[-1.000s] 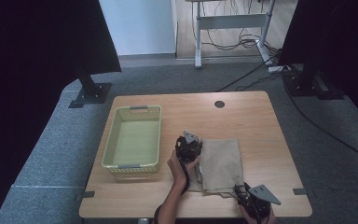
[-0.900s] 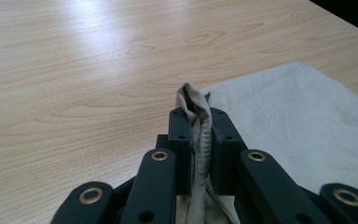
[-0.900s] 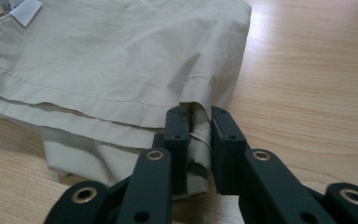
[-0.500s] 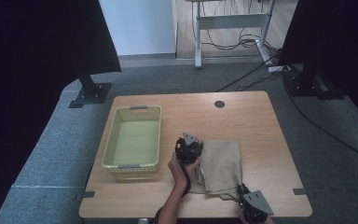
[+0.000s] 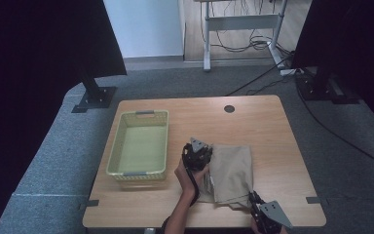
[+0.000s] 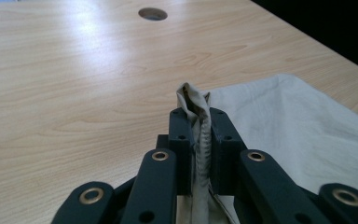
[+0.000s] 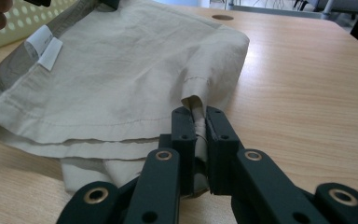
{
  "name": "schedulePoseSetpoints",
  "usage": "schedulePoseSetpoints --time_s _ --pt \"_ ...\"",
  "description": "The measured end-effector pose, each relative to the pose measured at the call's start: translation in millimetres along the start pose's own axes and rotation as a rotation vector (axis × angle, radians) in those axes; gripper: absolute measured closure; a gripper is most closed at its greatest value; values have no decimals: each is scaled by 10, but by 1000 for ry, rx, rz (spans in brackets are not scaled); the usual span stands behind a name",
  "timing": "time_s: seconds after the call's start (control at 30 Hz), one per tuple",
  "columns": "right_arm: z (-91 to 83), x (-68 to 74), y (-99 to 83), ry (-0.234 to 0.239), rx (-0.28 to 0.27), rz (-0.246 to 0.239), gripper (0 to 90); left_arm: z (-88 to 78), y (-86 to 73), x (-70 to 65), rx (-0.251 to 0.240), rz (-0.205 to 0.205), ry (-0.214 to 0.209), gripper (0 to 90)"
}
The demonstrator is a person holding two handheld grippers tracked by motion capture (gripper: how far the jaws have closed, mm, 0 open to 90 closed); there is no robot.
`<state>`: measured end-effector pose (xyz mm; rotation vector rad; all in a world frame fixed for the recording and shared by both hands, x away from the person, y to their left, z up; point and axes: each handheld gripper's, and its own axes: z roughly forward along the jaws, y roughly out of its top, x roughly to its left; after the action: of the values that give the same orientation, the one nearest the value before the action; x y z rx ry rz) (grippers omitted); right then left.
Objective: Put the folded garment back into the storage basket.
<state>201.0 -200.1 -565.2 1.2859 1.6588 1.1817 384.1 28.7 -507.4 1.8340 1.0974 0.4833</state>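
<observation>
Since the earlier frames the right gripper (image 5: 254, 199) has edged in from the table's near right corner to the near edge of the cloth (image 5: 231, 173), and its jaws have just been closing, with a fold of the hem now caught between them. In the right gripper view that fold (image 7: 196, 116) stands upright, squeezed between the two black jaws, while the rest of the folded beige cloth spreads away to the left, its white label (image 7: 45, 46) lying near its far left edge. The left gripper (image 5: 198, 152) is clamped on the cloth's far left corner; in the left gripper view a bunched strip of fabric (image 6: 200, 135) rises between its jaws and pokes out above their tips. The cloth lies flat on the wooden table (image 5: 268, 126), just right of the yellow-green basket (image 5: 139, 146). The left forearm (image 5: 185, 204) reaches up from the bottom edge, its hand wrapped around the gripper, which points away from the person. The right gripper sits low at the near edge, its grey plate (image 5: 275, 212) tilted to the right.
</observation>
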Motion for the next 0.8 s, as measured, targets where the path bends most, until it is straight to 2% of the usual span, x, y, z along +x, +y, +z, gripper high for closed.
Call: schedulePoseSetpoints --time_s 0.03,0.13,0.17,0.4,0.43,0.67,0.8 --pt "-23 -14 10 8 -17 19 836 -35 14 -13 -11 1 -4 811" --pt "-33 -19 18 9 -22 23 836 -45 16 -15 -13 2 -5 810" --pt "-68 -26 40 12 -45 28 837 -80 25 -28 -27 5 -6 810" --pt "-95 -19 50 28 -74 19 837 -134 59 -52 -42 10 -10 810" --pt "-108 -19 55 31 -86 20 836 -166 77 -67 -53 22 1 810" --pt "-136 -26 77 50 -111 19 835 -229 118 -98 -71 35 3 810" --pt "-163 -27 97 30 -122 26 835 -268 154 -129 -85 40 -2 810"
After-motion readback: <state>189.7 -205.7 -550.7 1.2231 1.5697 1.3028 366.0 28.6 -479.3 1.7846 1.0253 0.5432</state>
